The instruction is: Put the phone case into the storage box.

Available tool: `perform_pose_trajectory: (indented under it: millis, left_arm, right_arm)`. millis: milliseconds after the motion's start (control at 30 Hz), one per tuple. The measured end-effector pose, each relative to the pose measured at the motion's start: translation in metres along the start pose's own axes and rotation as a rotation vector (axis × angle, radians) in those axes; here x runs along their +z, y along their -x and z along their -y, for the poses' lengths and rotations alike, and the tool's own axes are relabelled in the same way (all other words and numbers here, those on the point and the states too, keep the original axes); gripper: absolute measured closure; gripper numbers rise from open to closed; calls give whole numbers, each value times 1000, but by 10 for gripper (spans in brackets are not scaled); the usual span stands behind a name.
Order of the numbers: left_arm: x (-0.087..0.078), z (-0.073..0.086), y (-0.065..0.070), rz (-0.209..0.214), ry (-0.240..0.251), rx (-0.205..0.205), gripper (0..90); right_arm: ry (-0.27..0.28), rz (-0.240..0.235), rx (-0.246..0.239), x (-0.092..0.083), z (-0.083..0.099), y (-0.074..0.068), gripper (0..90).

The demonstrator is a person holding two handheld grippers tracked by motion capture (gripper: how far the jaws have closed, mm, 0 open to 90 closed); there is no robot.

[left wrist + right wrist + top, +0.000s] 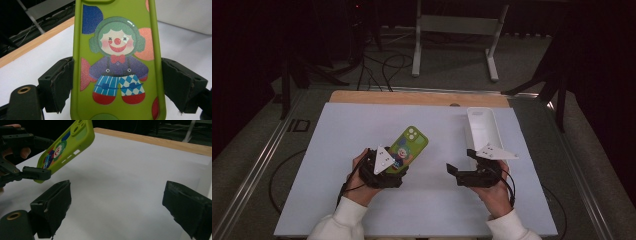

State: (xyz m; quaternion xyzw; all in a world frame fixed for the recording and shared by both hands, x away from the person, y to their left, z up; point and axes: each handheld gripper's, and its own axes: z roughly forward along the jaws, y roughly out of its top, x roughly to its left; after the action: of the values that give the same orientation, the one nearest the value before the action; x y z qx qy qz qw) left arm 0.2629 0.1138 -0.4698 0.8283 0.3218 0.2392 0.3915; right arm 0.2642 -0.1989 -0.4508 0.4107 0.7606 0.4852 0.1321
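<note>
A green phone case (409, 145) with a clown picture is held above the white board, tilted up and away. My left gripper (387, 170) is shut on its lower end; in the left gripper view the case (117, 60) fills the space between both black pads (61, 82), which press its long sides. The right gripper view shows the case (67, 147) lifted off the surface at the upper left. My right gripper (458, 172) is near the front right of the board, jaws wide apart with nothing between them (117, 205). A white phone-shaped tray (482, 131) lies just beyond it.
The white board (337, 165) covers a table with a wooden strip (412, 97) along the far edge. Cables (382, 67) and a white table frame (457, 30) are on the floor beyond. Bare board lies between the two grippers.
</note>
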Motion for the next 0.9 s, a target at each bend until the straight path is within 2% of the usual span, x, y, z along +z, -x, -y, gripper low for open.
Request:
perform_pose_trajectory:
  millis: [467, 633, 667, 900]
  left_arm:
    - [5, -10, 9, 24, 6, 34, 165]
    - [6, -13, 14, 39, 14, 41, 165]
    - [6, -14, 15, 45, 20, 34, 165]
    - [9, -18, 20, 56, 21, 52, 165]
  right_arm:
    - [-1, -36, 14, 10, -7, -3, 86]
    - [4, -60, 38, 13, -10, -3, 86]
    - [6, -65, 40, 13, -11, -3, 86]
    - [4, -79, 50, 16, -14, -3, 86]
